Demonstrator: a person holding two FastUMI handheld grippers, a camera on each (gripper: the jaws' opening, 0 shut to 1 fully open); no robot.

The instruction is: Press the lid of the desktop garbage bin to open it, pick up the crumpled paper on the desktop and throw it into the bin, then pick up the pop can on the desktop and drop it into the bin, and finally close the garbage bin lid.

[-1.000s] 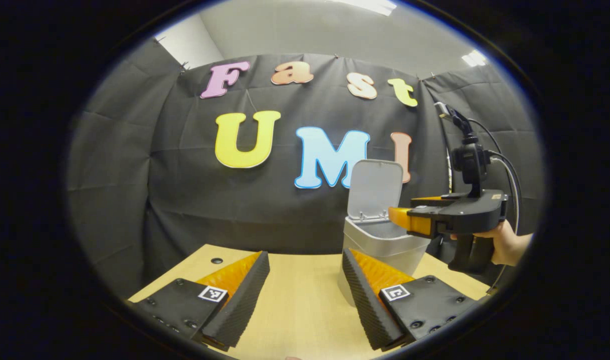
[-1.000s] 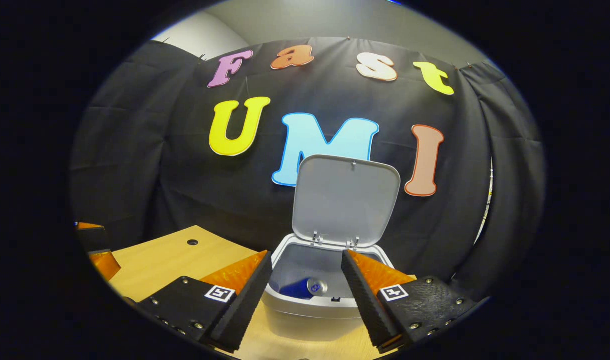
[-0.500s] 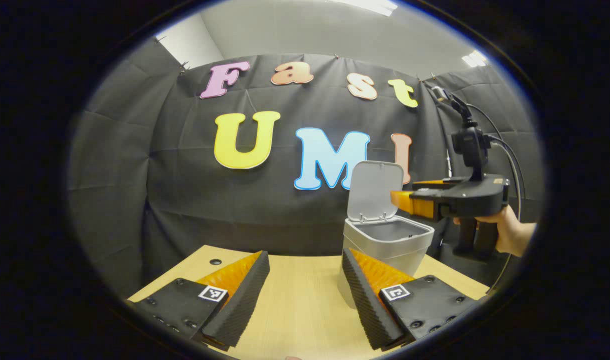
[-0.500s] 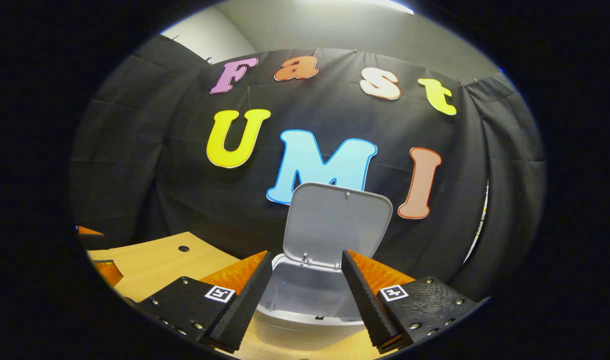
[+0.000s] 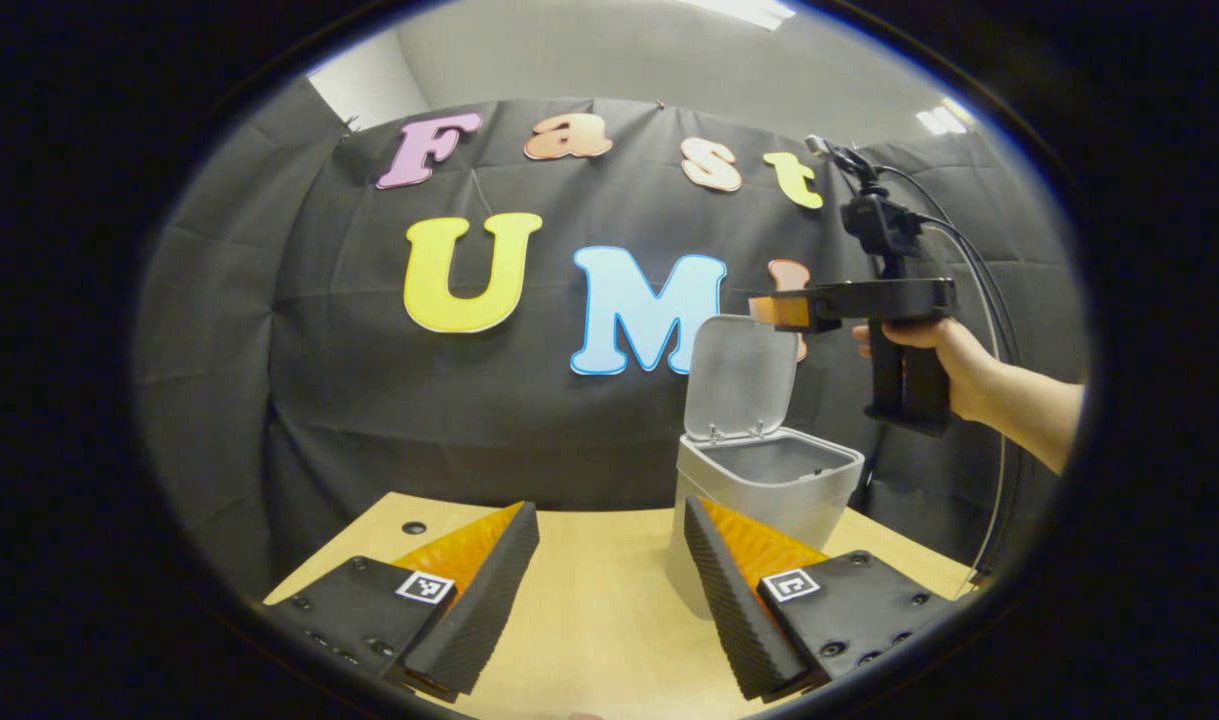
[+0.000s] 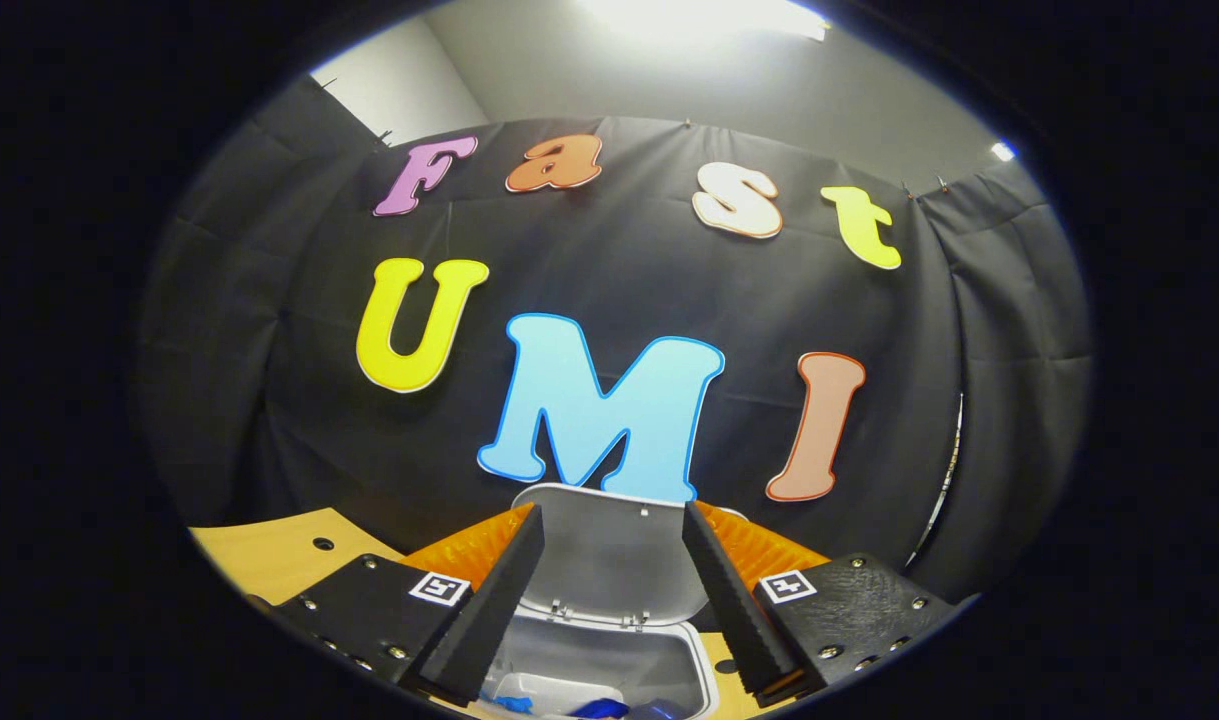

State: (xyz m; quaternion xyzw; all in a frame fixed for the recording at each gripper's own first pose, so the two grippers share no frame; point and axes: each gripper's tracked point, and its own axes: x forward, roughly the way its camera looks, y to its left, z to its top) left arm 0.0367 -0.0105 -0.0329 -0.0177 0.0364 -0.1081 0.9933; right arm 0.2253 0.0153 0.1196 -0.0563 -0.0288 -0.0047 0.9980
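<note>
The left gripper (image 5: 609, 600) hung low over the pale wooden desktop (image 5: 589, 620), jaws spread and empty. Beyond it stood the white plastic garbage bin (image 5: 764, 490), its hinged lid (image 5: 741, 378) upright. The right gripper (image 6: 609, 610), jaws spread, hovered just above the lid's top edge. Blue items lay inside, so closing seemingly remained: press the lid forward and down, with open room above.
</note>
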